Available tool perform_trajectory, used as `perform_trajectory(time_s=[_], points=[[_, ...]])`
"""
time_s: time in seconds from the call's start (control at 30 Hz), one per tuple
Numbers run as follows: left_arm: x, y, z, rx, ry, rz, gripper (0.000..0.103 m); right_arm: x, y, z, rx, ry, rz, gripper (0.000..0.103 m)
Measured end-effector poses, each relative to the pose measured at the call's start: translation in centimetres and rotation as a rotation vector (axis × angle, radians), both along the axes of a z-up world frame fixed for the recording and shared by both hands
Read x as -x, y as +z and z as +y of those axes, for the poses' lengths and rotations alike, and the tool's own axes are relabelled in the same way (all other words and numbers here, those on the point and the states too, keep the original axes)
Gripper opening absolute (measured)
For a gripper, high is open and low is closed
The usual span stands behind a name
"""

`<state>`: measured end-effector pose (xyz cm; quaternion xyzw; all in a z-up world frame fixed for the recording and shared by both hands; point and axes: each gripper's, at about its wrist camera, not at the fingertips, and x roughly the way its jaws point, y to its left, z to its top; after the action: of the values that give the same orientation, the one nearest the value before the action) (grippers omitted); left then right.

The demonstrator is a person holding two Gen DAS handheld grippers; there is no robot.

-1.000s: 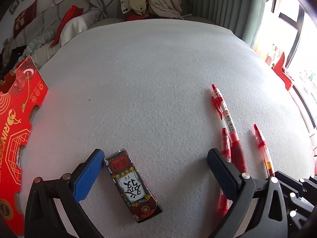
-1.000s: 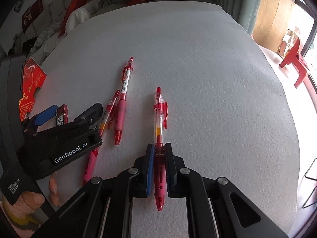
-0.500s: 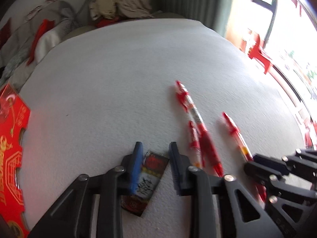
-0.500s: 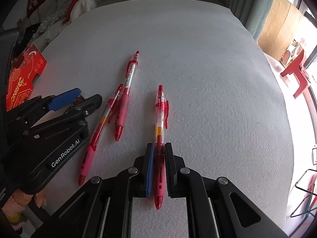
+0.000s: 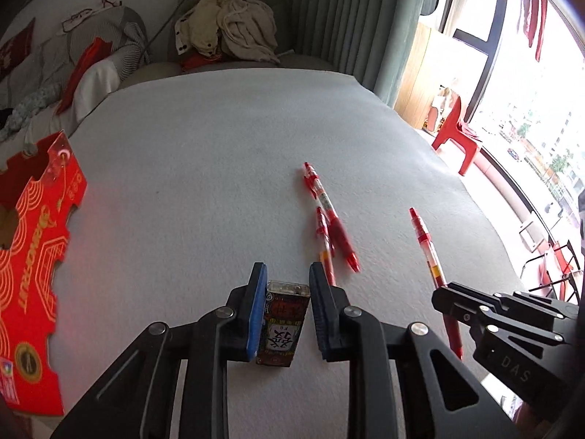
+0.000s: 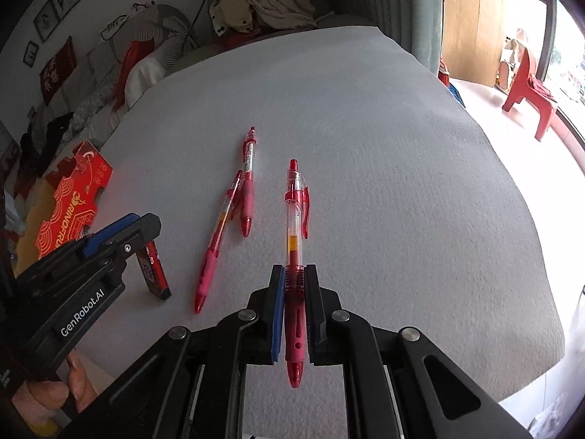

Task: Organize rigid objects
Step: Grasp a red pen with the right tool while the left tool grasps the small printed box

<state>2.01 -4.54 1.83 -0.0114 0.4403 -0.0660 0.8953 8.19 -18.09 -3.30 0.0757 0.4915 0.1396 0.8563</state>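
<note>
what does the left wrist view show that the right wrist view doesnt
Only the left wrist view shows the printed top face of the small box between the left gripper fingers. Only the right wrist view shows the right gripper shut on a red pen, and a thumb at the lower left. Both show the two loose red pens lying side by side, the red cardboard sheet and the white table cover.

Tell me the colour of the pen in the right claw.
Red, with a clear barrel: the pen shows best in the right wrist view.
</note>
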Motion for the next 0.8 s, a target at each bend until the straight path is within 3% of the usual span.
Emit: perform_trajectory(time_s=[0.43, 0.8], points=[[4.0, 2.6, -0.5, 0.021, -0.03, -0.081, 0.026, 2.6, 0.3, 0.1, -0.043, -0.023, 0.032, 0.011], [4.4, 3.2, 3.6, 0.095, 0.036, -0.095, 0.026, 2.9, 1.2, 0.4, -0.034, -0.041, 0.017, 0.011]])
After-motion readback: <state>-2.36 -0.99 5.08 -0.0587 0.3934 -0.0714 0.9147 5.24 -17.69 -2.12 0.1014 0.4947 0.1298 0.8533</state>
